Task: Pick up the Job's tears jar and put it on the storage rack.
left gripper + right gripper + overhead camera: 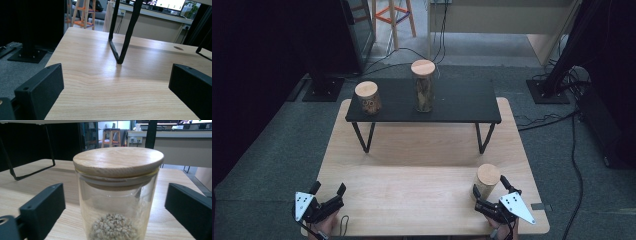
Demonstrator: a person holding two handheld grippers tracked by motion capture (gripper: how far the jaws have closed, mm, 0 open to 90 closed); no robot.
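A glass jar [487, 177] with a round wooden lid stands on the wooden table [412, 195] near its front right corner. Pale grains lie at the bottom of the jar [117, 195]. My right gripper [489, 185] is open, one jaw on each side of the jar, and in the right gripper view [115, 188] there is a gap between each jaw and the glass. At the front left, my left gripper [329, 187] rests open, and in the left gripper view [116, 68] bare tabletop lies between its jaws.
A low black shelf [462, 102] on thin metal legs [122, 37] spans the back of the table. On it stand a short wooden-lidded jar [367, 97] at the left and a taller one [423, 85] in the middle. Cables and stand bases lie on the floor around.
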